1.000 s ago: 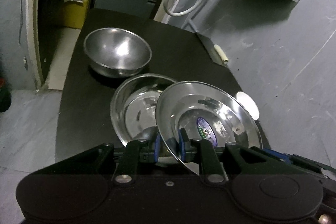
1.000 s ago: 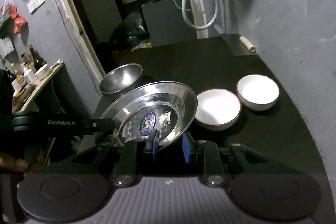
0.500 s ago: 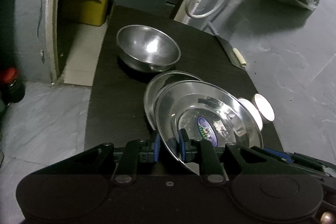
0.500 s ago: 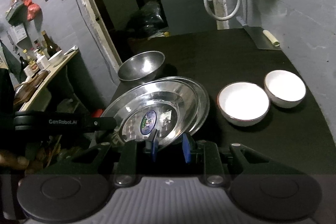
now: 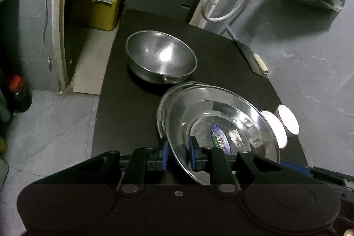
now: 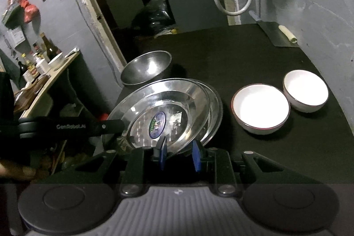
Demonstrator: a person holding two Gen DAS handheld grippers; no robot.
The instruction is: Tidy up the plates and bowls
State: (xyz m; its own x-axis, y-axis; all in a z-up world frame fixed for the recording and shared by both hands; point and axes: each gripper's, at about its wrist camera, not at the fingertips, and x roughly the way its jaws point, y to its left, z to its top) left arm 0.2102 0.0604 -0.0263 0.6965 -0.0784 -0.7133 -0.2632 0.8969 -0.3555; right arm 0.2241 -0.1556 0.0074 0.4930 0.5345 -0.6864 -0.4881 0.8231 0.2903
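Note:
My left gripper (image 5: 178, 154) and my right gripper (image 6: 179, 155) each have their jaws around the rim of a steel plate with a blue sticker (image 5: 221, 127), which also shows in the right wrist view (image 6: 163, 112). It hangs tilted, almost fully over a second steel plate (image 5: 163, 101) (image 6: 215, 110) lying on the black table (image 5: 132, 121). A steel bowl (image 5: 160, 56) (image 6: 146, 66) stands behind them. Two white bowls (image 6: 260, 107) (image 6: 306, 90) stand to the right.
A cleaver with a pale handle (image 6: 281, 33) lies at the table's far right corner by the grey wall. The table's left edge drops to the floor, where a red-capped bottle (image 5: 18, 92) stands. A side shelf with bottles (image 6: 42, 59) is at the left.
The held plate has moved further over the plate on the table, which is now almost covered. Both grippers kept their place on the rim.

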